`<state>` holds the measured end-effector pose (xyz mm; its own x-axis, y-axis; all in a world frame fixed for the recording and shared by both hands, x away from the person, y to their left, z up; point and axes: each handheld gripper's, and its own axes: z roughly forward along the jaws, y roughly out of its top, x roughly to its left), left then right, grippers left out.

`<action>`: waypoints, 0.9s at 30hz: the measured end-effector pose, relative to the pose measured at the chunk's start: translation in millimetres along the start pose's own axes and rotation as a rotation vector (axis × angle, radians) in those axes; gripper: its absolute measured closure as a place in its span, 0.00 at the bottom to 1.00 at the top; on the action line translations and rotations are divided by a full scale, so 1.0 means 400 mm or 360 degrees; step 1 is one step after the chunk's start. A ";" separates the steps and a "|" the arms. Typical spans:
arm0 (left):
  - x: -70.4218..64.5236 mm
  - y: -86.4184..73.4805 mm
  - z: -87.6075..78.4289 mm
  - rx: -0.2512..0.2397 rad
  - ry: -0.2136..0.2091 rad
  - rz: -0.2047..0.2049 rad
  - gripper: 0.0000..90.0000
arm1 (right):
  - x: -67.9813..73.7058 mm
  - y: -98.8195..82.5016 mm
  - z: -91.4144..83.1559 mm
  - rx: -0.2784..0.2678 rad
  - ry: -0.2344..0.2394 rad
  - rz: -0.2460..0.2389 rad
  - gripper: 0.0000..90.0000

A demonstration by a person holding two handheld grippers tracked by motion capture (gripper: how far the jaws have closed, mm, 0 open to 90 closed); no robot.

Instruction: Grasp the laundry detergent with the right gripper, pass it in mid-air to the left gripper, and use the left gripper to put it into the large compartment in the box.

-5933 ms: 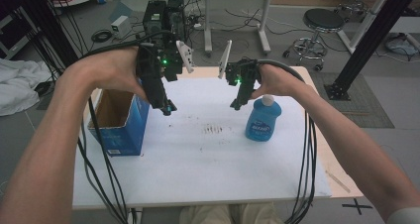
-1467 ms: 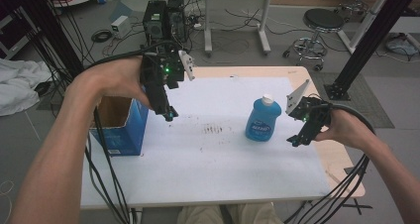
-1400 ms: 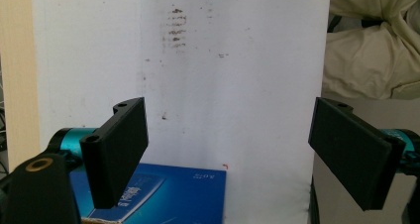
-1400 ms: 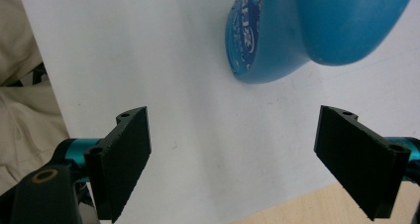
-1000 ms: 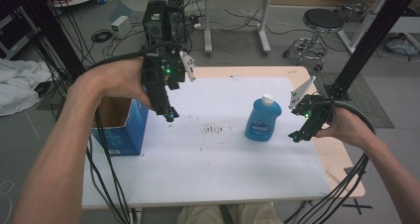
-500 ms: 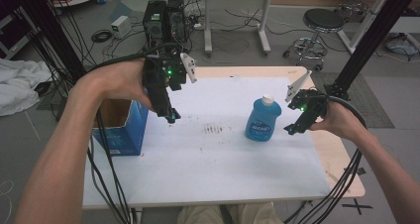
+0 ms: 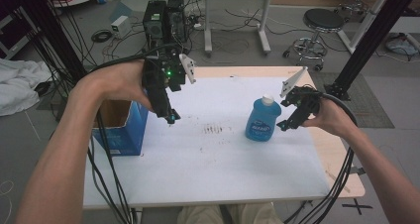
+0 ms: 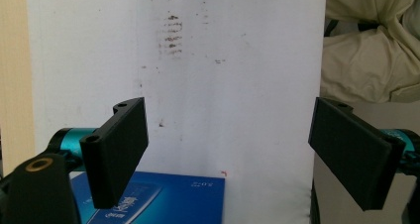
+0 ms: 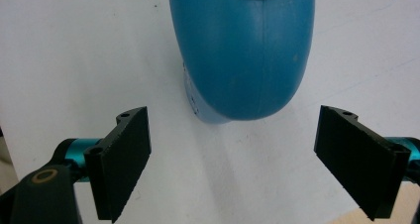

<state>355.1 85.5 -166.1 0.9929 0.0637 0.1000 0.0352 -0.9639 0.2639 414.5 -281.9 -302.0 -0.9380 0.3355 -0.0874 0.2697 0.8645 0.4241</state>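
The upright bottle [image 7: 263,119] stands on the tabletop [image 7: 208,154] at nine o'clock from the right tool [image 7: 293,116], just beside it; its jaws gape wide, empty. The left tool [image 7: 167,112], also wide, hangs well apart.

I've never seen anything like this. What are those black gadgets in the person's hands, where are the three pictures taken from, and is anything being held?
No robot here: a person holds a hand-operated claw in each hand. The high view looks down from above the person's side of the white table. It shows the left claw raised beside an open blue cardboard box, and the right claw next to a blue soap bottle with a white cap. The other two pictures come from cameras riding on the claws, each looking along its own two black jaws. The right gripper view has the bottle ahead of wide-open jaws, not yet touched. The left claw's jaws are open too, over bare tabletop. Nothing is held.
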 end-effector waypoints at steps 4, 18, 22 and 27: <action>0.000 -0.003 0.005 -0.0002 -0.0005 -0.0005 0.17 | -0.004 0.005 0.007 -0.0020 0.0011 0.0010 0.15; 0.001 -0.011 0.006 -0.0010 -0.0007 -0.0010 0.17 | -0.011 0.013 0.032 -0.0066 0.0031 0.0049 0.15; 0.001 -0.013 0.008 -0.0010 -0.0009 -0.0009 0.17 | -0.012 0.013 0.039 -0.0091 0.0043 0.0059 0.15; 0.002 -0.015 0.011 -0.0012 -0.0010 -0.0011 0.17 | -0.012 0.015 0.046 -0.0106 0.0035 0.0050 0.15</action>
<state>356.0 90.1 -172.0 0.9934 0.0685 0.0925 0.0410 -0.9614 0.2719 424.6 -271.6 -315.5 -0.9340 0.3533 -0.0537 0.2848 0.8266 0.4854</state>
